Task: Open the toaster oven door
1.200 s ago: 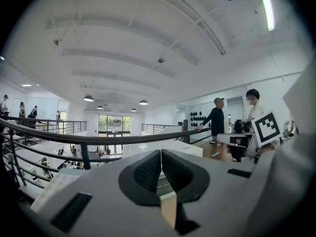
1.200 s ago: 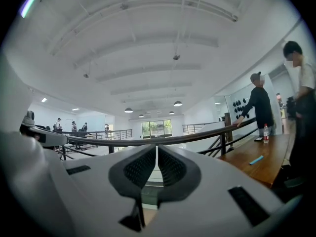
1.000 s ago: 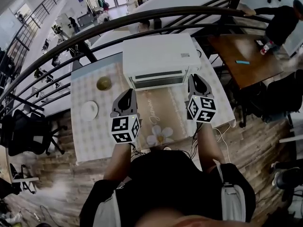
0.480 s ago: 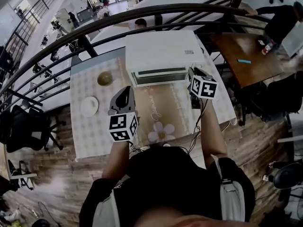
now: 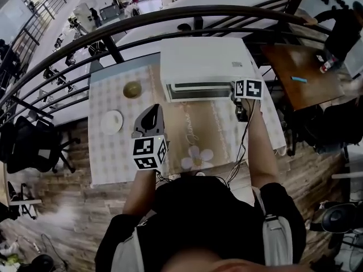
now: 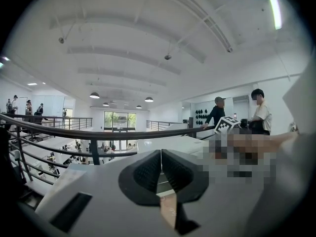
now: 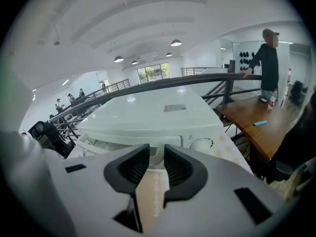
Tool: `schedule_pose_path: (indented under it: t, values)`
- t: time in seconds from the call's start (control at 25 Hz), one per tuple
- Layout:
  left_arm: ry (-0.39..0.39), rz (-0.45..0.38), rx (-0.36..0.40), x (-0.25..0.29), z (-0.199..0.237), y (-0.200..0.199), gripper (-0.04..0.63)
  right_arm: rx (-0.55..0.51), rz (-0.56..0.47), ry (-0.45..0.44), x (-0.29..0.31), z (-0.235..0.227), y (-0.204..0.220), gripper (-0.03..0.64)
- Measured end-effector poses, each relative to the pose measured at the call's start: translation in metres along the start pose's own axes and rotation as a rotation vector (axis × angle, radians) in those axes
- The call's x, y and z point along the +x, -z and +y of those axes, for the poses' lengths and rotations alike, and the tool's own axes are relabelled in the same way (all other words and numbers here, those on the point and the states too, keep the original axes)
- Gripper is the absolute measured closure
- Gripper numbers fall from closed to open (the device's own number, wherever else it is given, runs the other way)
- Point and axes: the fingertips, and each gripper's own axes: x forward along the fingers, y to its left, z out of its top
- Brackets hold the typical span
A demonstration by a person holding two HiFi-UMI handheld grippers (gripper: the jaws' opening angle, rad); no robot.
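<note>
The white toaster oven (image 5: 204,67) stands at the far side of the table, its door closed in the head view. In the right gripper view the oven (image 7: 153,117) fills the space just ahead, with its glass door and a dial (image 7: 202,143) showing. My right gripper (image 5: 238,97) is at the oven's front right corner, tilted down. Its jaws (image 7: 156,158) have just been opening and stand open with nothing between them. My left gripper (image 5: 155,109) hovers over the tablecloth, short of the oven's left front. It (image 6: 160,168) is shut and holds nothing.
An olive bowl (image 5: 132,89) and a white plate (image 5: 111,121) sit left of the oven on the patterned tablecloth (image 5: 198,135). A dark curved railing (image 5: 170,16) runs behind the oven. A brown table (image 5: 295,72) and people stand to the right.
The right gripper has moved forward and down to the oven's front right corner, tipping downward. The left gripper has edged forward a little.
</note>
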Motion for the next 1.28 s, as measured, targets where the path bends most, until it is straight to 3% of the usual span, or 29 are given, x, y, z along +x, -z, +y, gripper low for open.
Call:
schedule_pose_path:
  t: [0.4,0.52,0.8,1.28]
  values:
    - [-0.003,0.004,-0.014,0.004,0.010,0.003,0.580,0.040,0.109,-0.042,0.027,-0.007,0.000,0.500]
    - [0.008,0.004,-0.015,0.009,0.007,0.003,0.580,0.066,0.094,-0.073,0.028,-0.007,0.001,0.508]
    - [0.049,0.012,-0.012,0.021,-0.002,0.006,0.580,0.014,0.072,-0.050,0.016,-0.003,0.014,0.514]
    - [0.125,0.029,0.004,0.034,-0.024,0.010,0.580,-0.060,-0.043,0.033,-0.008,0.000,0.050,0.526]
